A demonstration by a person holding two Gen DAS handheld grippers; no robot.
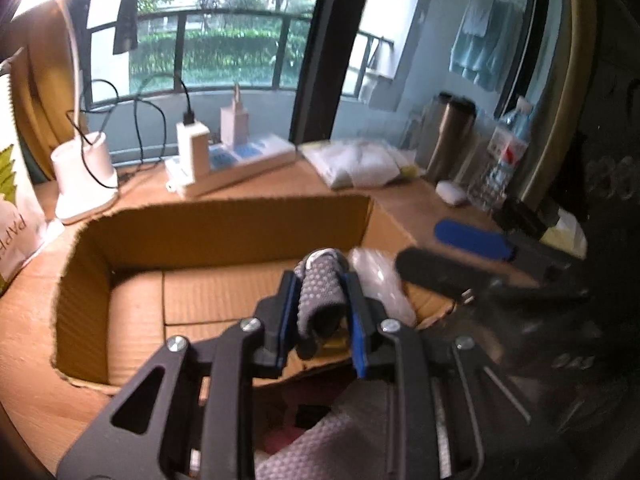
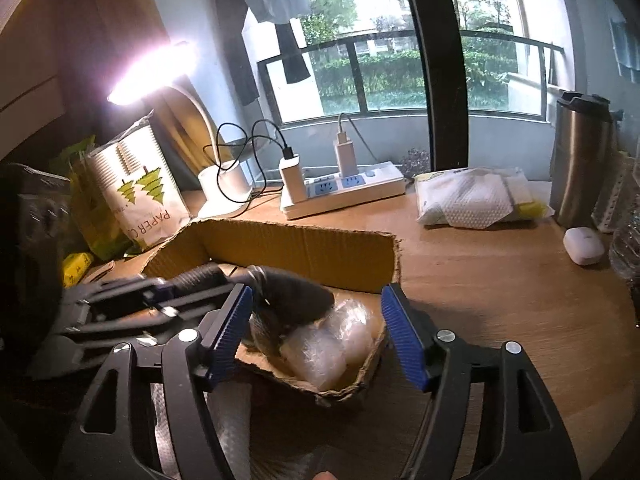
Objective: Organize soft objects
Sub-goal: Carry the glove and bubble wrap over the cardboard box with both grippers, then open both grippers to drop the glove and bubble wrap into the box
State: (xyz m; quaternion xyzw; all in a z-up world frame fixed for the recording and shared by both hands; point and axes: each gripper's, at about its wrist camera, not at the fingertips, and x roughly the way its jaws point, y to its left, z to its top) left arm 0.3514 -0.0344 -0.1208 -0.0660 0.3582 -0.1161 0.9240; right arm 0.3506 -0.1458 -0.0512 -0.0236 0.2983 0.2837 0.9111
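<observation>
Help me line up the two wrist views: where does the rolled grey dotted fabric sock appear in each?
Left wrist: the rolled grey dotted fabric sock sits centre, pinched by the left gripper.
Right wrist: it shows left of centre, above the brown cardboard box.
Shared landmark: the white power strip.

Grey dotted sock (image 1: 320, 292), brown cardboard box (image 1: 224, 220), blue-padded black tongs (image 2: 316, 332), white power strip (image 2: 344, 194)
</observation>
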